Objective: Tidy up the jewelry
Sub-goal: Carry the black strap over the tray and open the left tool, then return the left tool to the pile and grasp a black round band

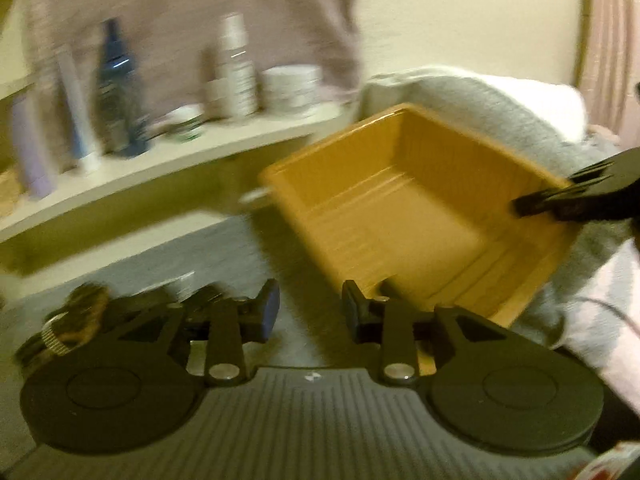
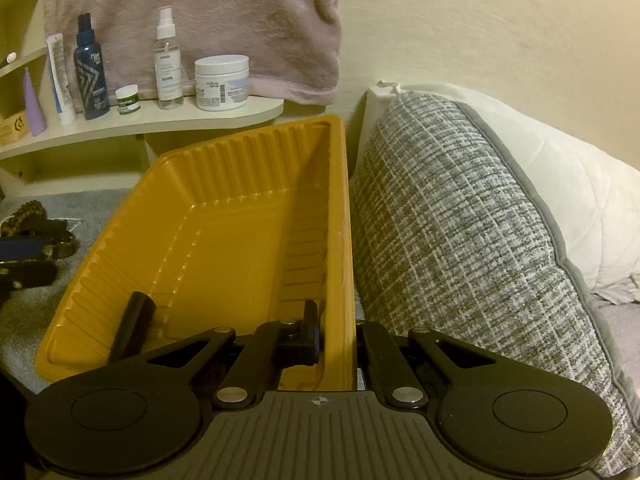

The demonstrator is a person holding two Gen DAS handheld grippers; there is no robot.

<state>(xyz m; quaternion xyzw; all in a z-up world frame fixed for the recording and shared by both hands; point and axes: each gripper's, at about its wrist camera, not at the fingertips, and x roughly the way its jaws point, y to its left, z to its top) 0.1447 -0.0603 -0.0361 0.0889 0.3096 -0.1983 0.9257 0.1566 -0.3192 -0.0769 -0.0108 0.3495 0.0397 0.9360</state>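
An orange plastic tray (image 2: 224, 240) with ribbed walls is tilted up off the grey surface. My right gripper (image 2: 336, 340) is shut on its right wall, one finger inside and one outside; in the left wrist view this gripper (image 1: 560, 200) shows at the tray's (image 1: 400, 208) far rim. A dark oblong item (image 2: 132, 328) lies in the tray's near corner. My left gripper (image 1: 311, 312) stands open in front of the tray, nothing between its fingers. Braided bracelets (image 1: 84, 312) and a sparkly band (image 1: 54, 336) lie to its left; the bracelets (image 2: 32, 216) also show in the right wrist view.
A curved shelf (image 2: 160, 124) behind carries bottles, a tube and jars (image 2: 222, 82). A pink towel (image 2: 200, 20) hangs above it. A grey woven cushion (image 2: 460, 240) and a white pillow (image 2: 580, 208) stand close on the tray's right. Grey fabric (image 2: 40, 312) covers the surface.
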